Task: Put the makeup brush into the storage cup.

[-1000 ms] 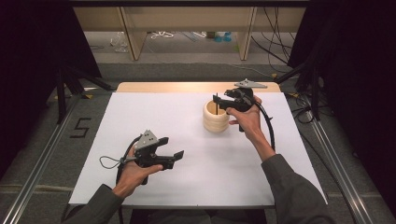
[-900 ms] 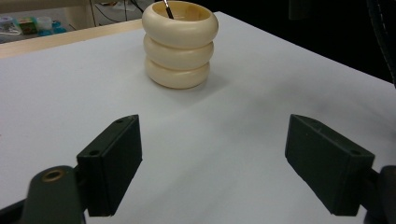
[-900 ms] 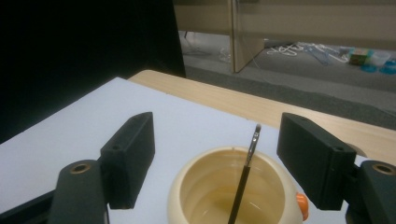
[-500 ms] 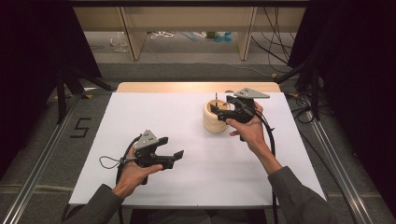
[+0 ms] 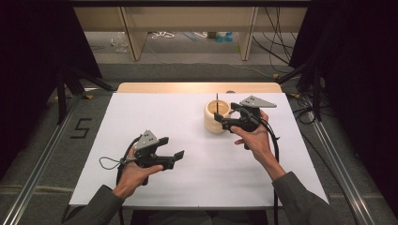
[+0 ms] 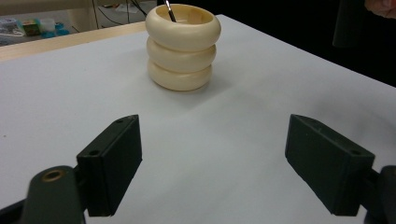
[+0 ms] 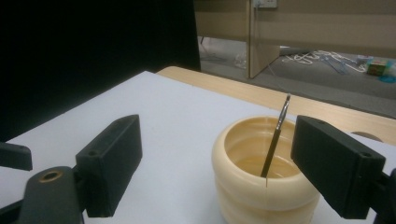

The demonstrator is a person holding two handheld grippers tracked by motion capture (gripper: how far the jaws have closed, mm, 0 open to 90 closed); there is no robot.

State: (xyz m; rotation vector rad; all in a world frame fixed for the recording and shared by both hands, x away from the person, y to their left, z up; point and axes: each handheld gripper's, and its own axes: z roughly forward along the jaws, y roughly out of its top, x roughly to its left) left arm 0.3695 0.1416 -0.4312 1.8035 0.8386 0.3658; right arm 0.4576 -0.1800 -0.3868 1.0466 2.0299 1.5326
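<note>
Hovering just beside the cup, the right gripper is spread and grips nothing, so the thin rod inside seems ungrasped, while the left gripper waits spread, well apart.

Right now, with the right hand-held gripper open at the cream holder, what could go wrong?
1. The thin dark stick leans loosely inside the ribbed cream holder; closing the right hand-held gripper could knock it aside rather than grasp it.
2. The holder stands free on the white table, so a jaw bumping its rim might tip or slide it.
</note>
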